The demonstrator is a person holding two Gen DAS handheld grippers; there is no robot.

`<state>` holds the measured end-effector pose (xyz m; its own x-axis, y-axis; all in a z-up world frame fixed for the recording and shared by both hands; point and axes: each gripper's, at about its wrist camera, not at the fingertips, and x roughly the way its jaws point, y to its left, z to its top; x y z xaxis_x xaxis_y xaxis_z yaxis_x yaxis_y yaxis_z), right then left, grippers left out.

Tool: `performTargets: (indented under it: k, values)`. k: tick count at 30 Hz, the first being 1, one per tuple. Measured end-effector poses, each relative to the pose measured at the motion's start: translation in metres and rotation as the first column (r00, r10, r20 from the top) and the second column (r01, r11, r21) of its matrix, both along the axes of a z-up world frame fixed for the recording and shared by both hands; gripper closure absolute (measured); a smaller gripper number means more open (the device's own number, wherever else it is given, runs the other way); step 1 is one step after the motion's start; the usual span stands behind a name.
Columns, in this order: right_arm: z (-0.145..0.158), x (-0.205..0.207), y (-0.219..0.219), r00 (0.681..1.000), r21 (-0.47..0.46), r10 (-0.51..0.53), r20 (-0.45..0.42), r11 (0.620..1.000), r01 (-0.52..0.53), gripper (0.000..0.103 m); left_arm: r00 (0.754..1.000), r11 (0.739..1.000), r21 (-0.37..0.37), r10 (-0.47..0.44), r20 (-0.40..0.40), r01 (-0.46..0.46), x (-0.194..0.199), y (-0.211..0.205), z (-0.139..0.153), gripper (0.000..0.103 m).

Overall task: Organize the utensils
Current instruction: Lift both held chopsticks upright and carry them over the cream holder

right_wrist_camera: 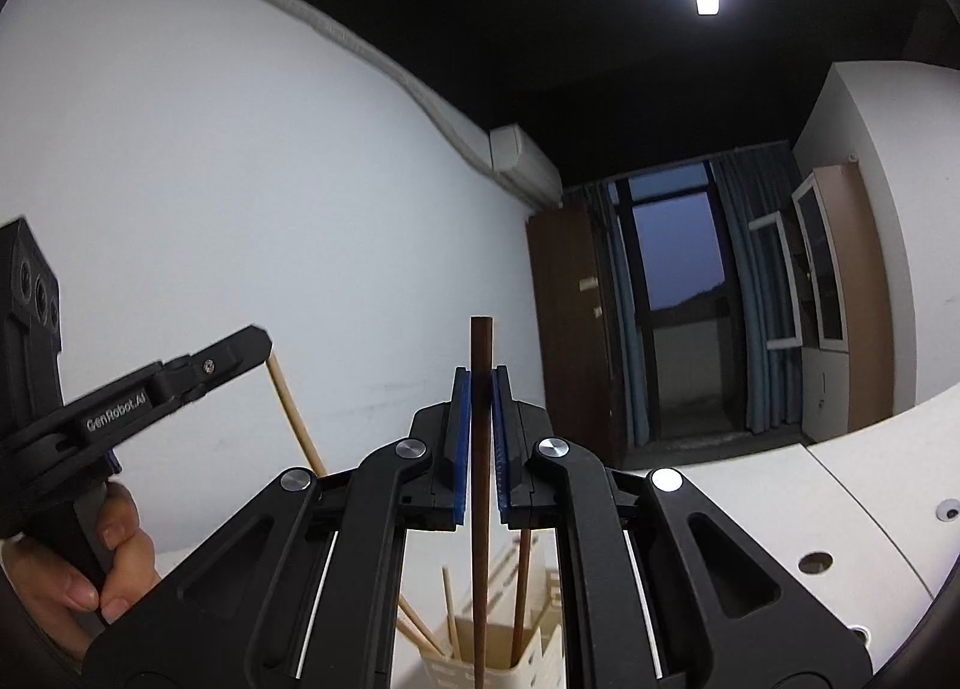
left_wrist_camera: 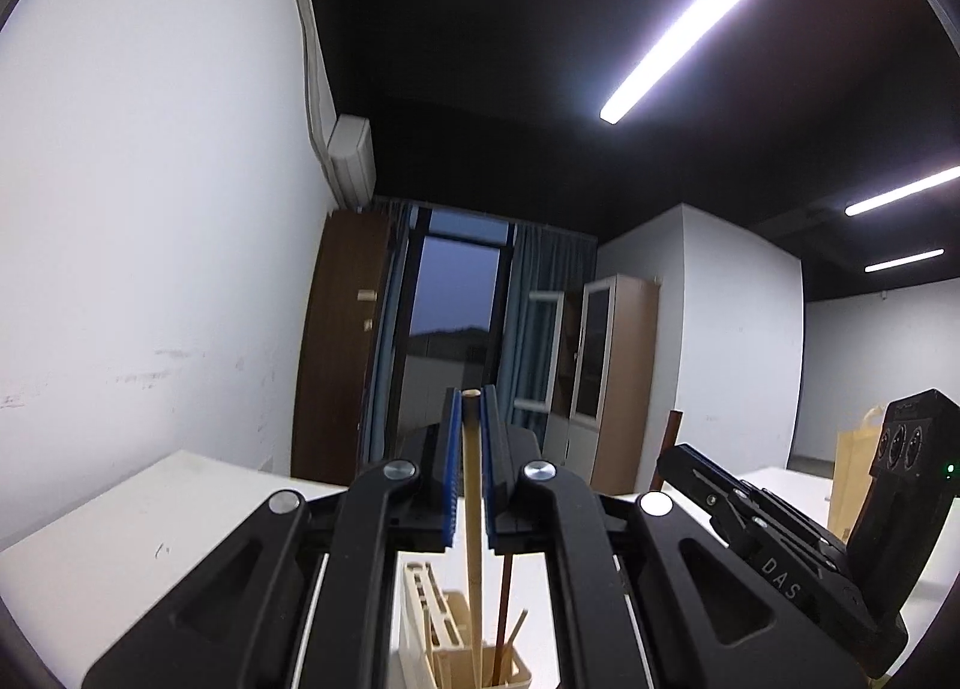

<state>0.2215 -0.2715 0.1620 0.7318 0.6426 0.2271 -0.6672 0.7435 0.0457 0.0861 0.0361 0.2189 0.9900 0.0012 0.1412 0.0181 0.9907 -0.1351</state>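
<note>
Pale and dark chopsticks, cream holder

Black left gripper [left_wrist_camera: 472,407] with blue pads [left_wrist_camera: 454,461]; light tan chopstick [left_wrist_camera: 472,503]; dark brown chopstick [right_wrist_camera: 480,485]; cream slotted holder [left_wrist_camera: 438,629]; white table [left_wrist_camera: 120,557].

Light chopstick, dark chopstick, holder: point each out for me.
light chopstick [left_wrist_camera: 473,467], left wrist view, shaft between the pads
dark chopstick [right_wrist_camera: 481,419], right wrist view, shaft between the pads
holder [right_wrist_camera: 528,666], right wrist view, front wall

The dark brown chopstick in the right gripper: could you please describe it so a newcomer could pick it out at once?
Find the cream utensil holder on the white table. Above it, the right gripper is shut on the dark brown chopstick, held upright between blue pads. The left gripper holds a pale chopstick.
</note>
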Motion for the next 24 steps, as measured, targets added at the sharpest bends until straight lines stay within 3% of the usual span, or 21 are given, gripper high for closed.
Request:
performTargets:
  k: [4,10,24]
  values:
    - [0.001,0.001,-0.004,0.999,0.053,0.011,0.042,0.999,-0.013,0.097,0.999,1.000,0.010,0.019,0.030,-0.020,0.002,-0.003,-0.001,0.097]
    - [0.000,0.016,0.002,0.998,0.066,0.012,0.056,0.998,-0.016,0.097,1.000,0.999,0.017,0.029,-0.002,-0.029,0.018,-0.011,-0.003,0.097]
    - [-0.025,0.045,0.037,0.999,-0.049,0.000,-0.050,0.999,-0.003,0.097,0.981,0.998,0.050,0.053,-0.185,-0.045,0.067,-0.007,-0.027,0.097]
